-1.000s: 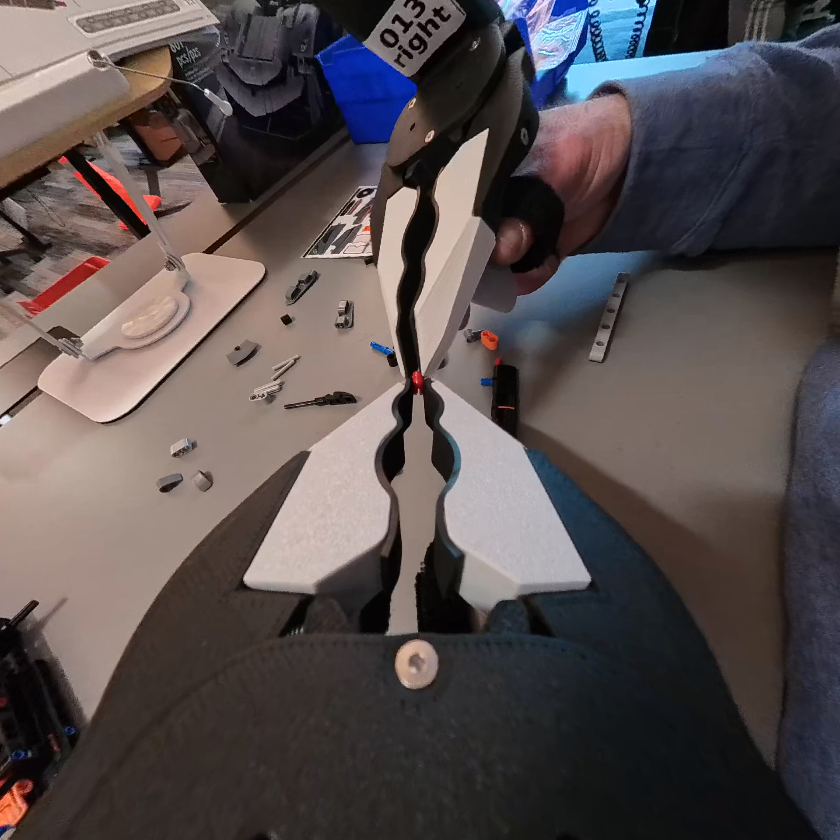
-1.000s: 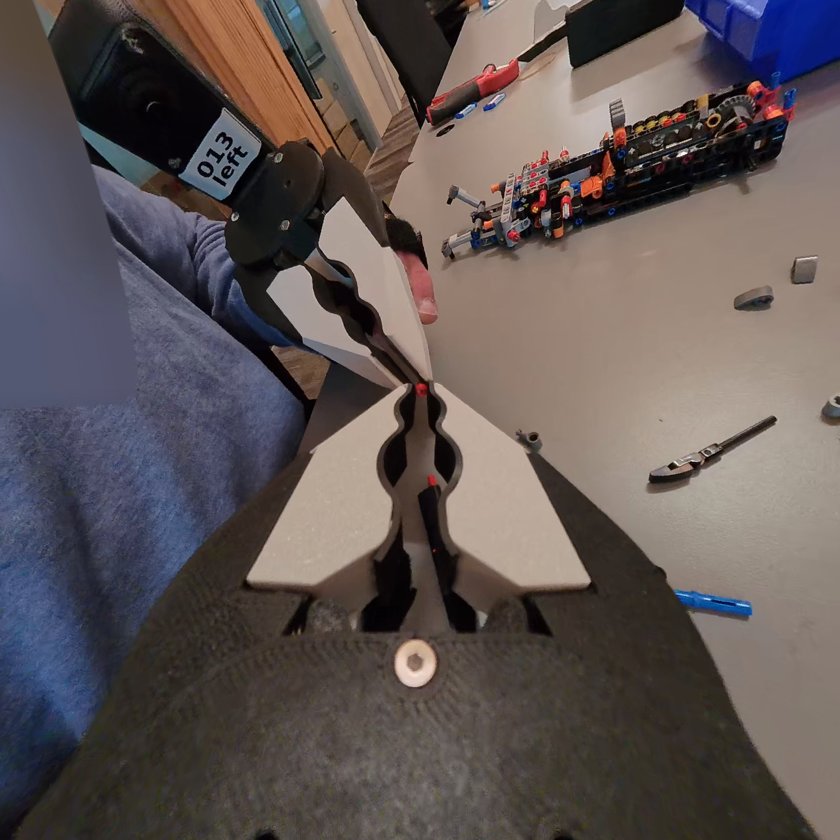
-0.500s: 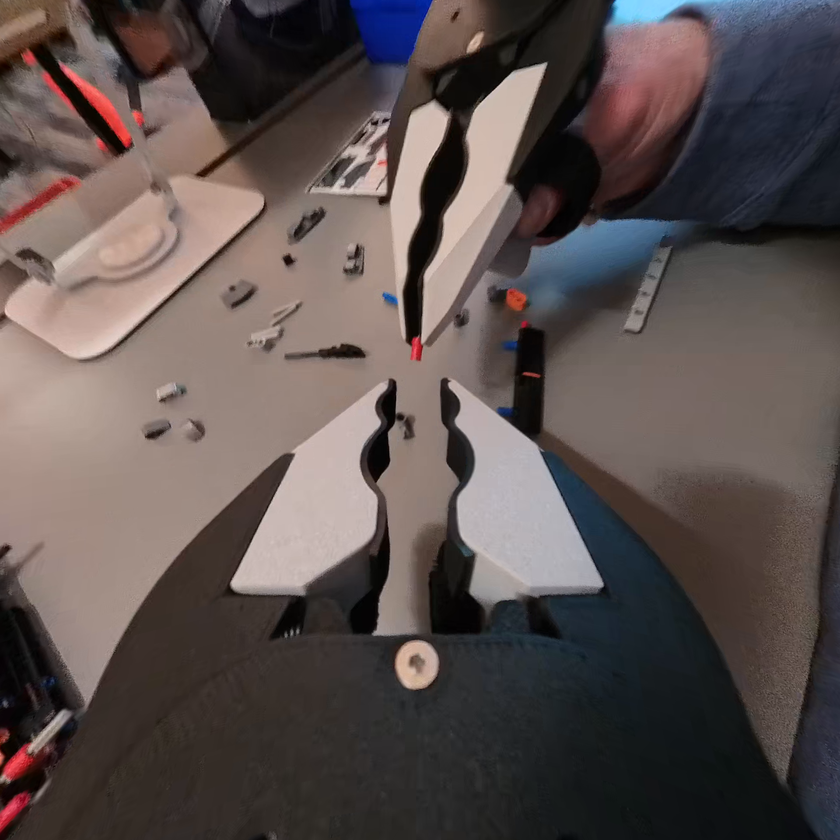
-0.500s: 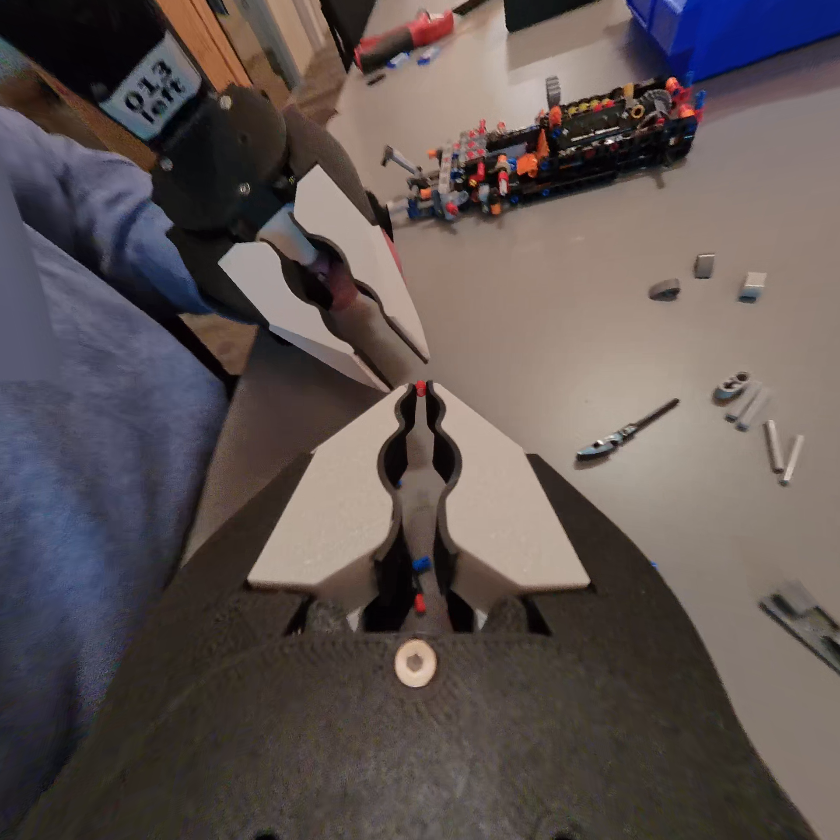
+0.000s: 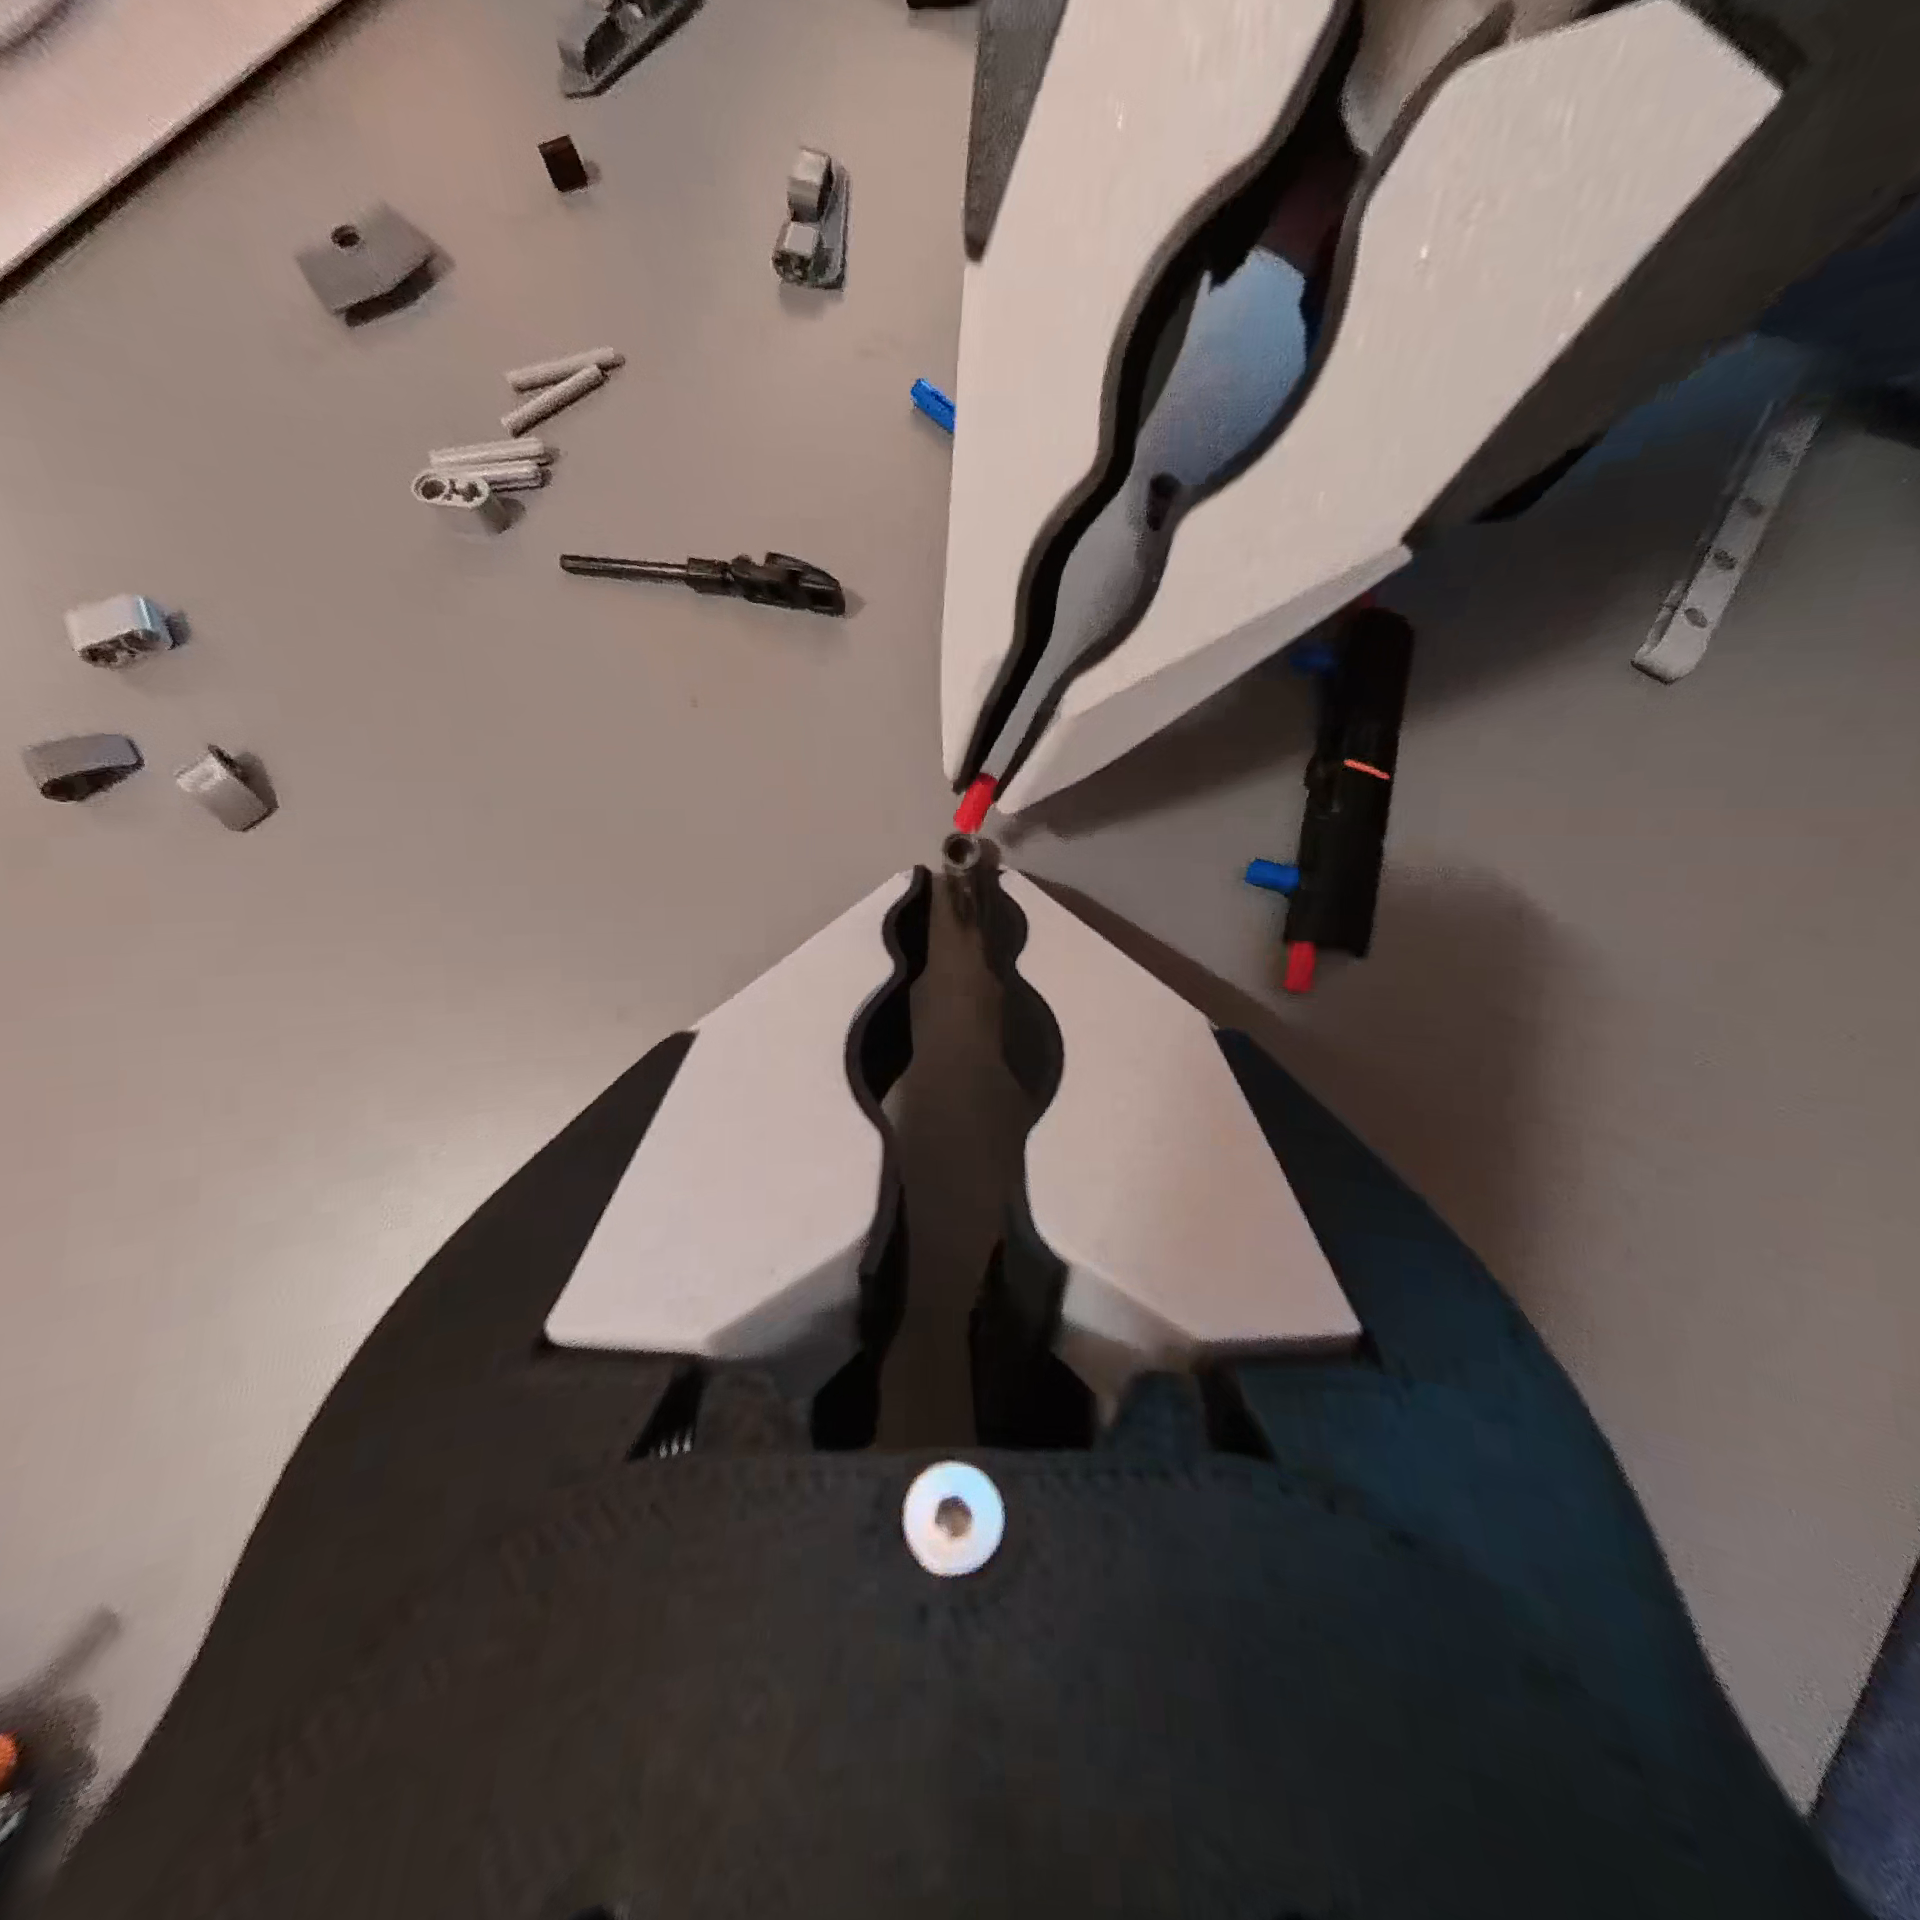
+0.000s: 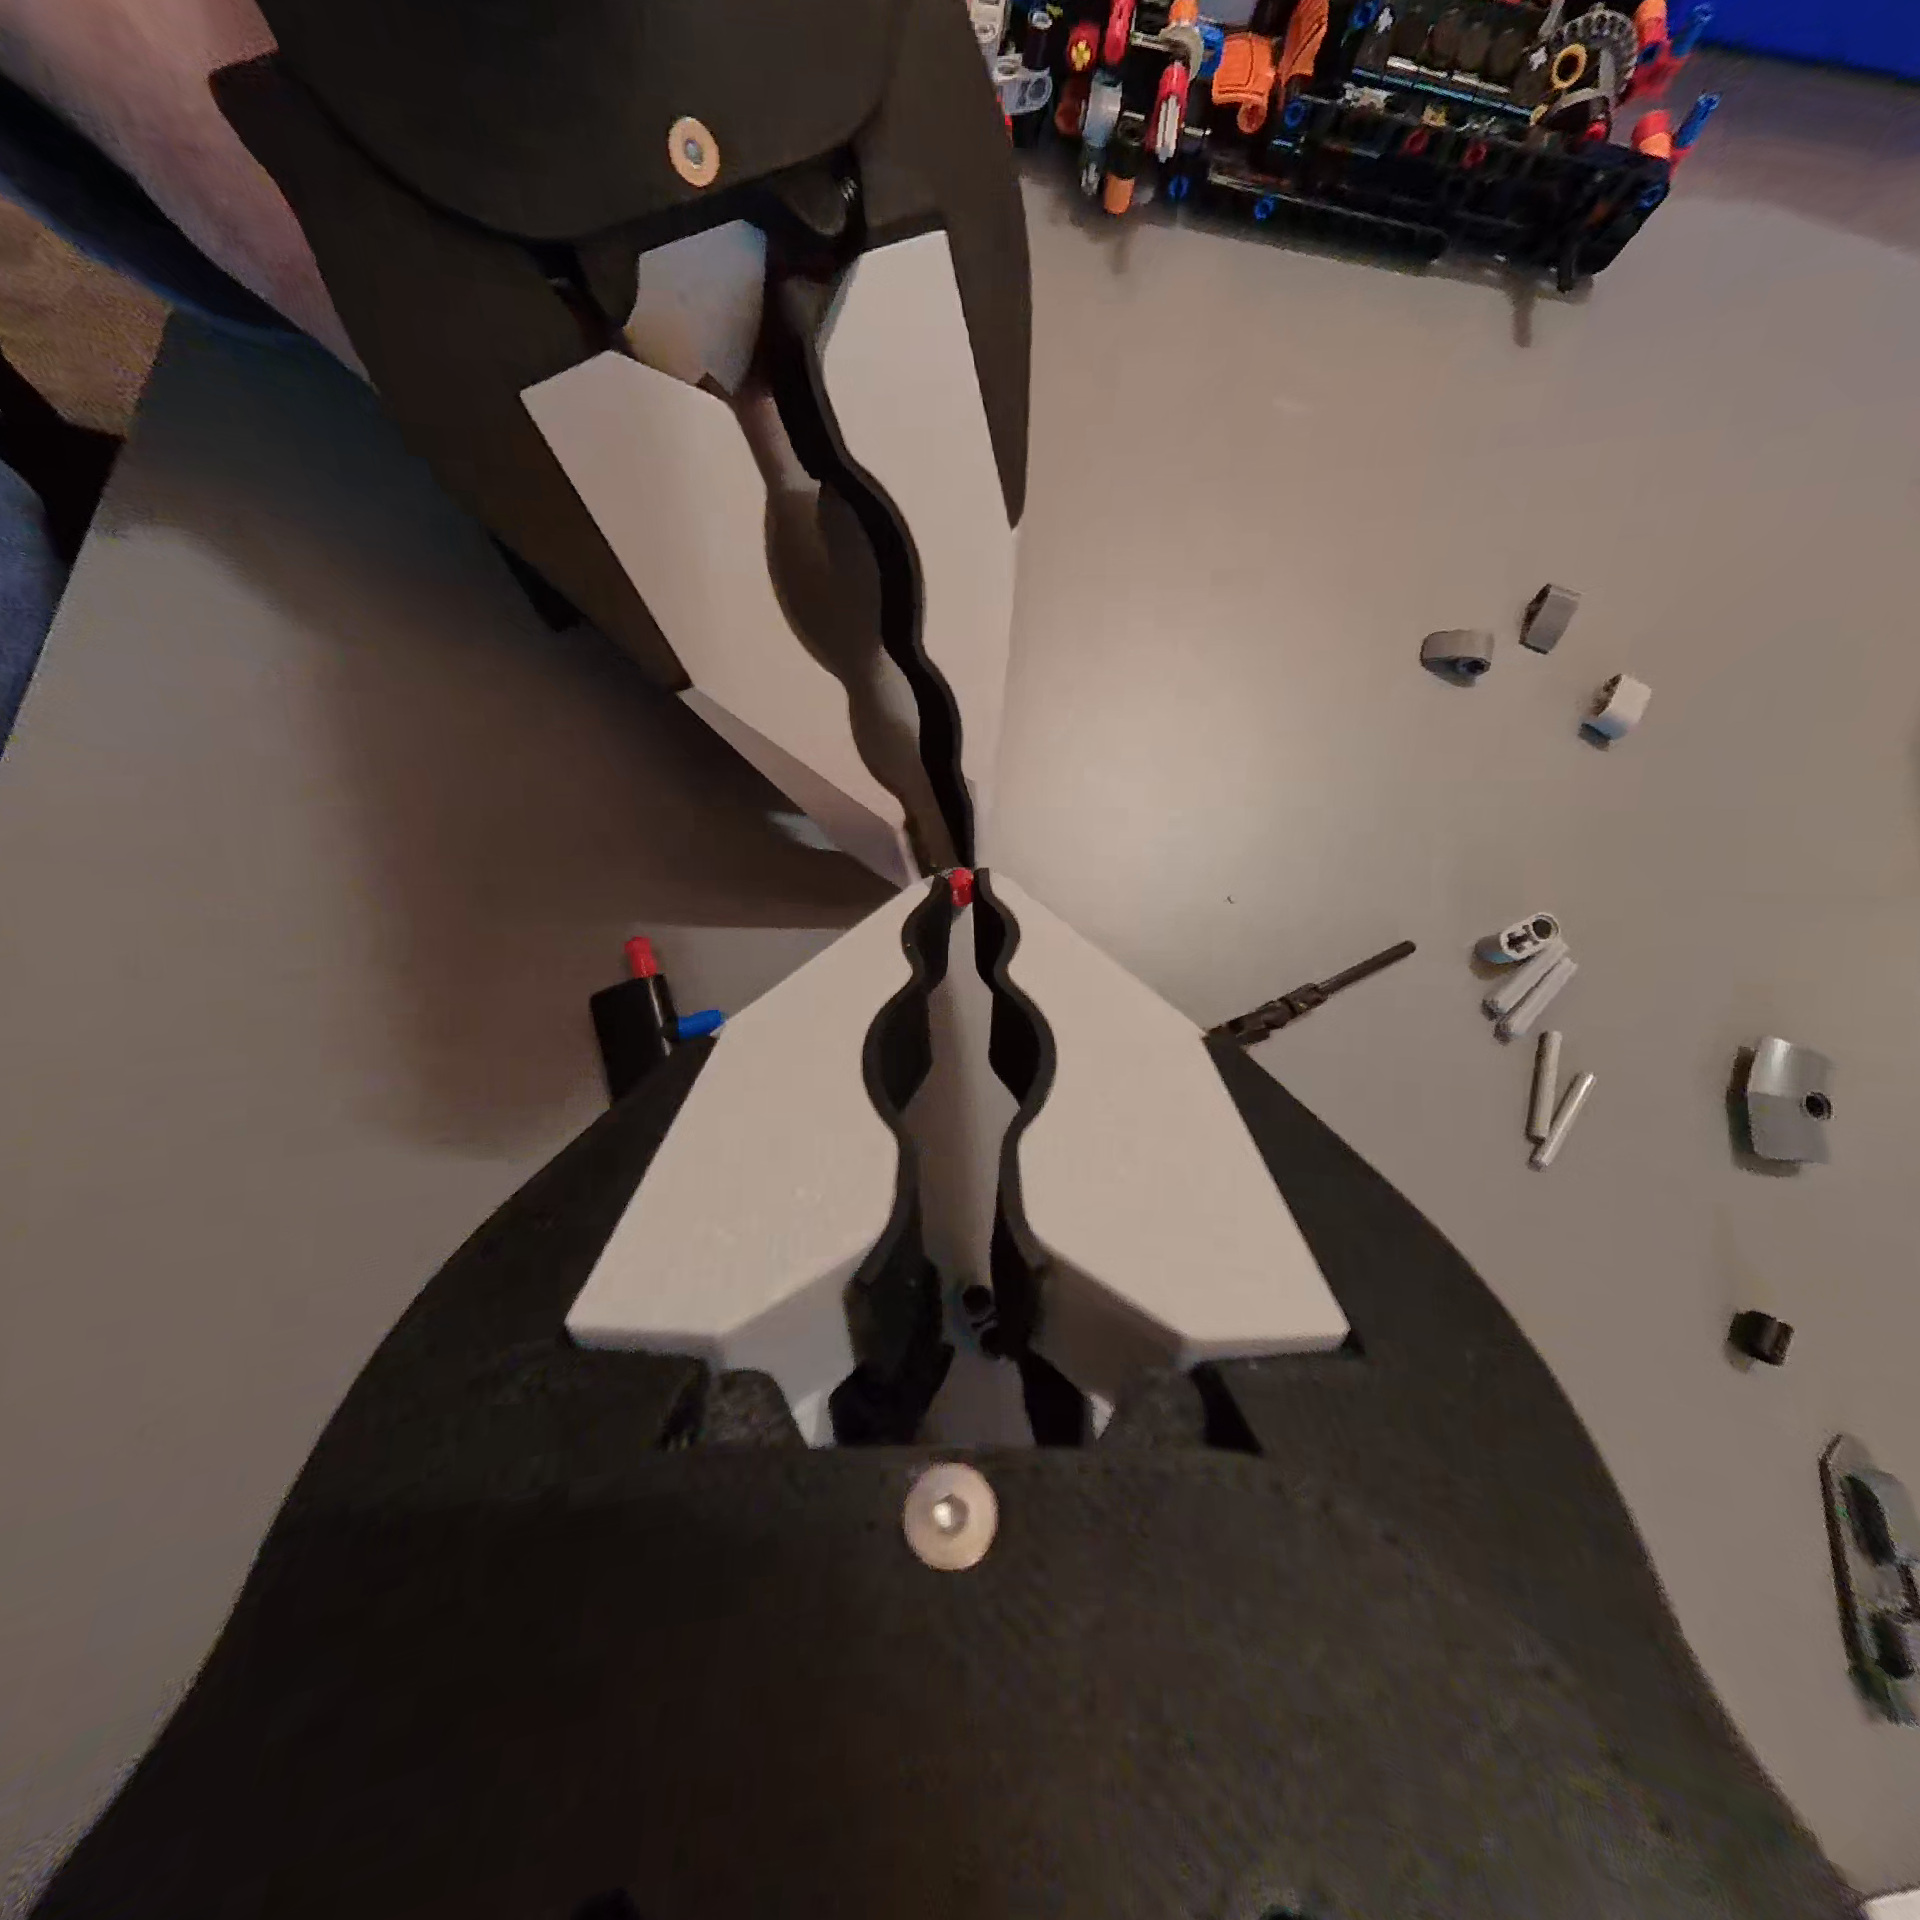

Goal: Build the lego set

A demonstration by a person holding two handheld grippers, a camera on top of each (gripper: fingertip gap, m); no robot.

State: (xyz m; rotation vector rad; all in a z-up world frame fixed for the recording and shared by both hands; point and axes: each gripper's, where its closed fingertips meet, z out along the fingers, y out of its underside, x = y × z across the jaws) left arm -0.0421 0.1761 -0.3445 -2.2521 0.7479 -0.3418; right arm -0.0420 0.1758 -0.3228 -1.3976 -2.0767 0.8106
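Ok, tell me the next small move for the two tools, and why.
Probably ease the right tool forward so its red pin enters the open end of the small dark grey connector pinched in the left tool. In the left wrist view the pin tip points at that hole, just short of it.

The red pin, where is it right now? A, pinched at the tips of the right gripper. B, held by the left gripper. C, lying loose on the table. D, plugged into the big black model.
A: the red pin sticks out from the closed tips of the right gripper, facing the small dark grey connector that the left gripper holds.
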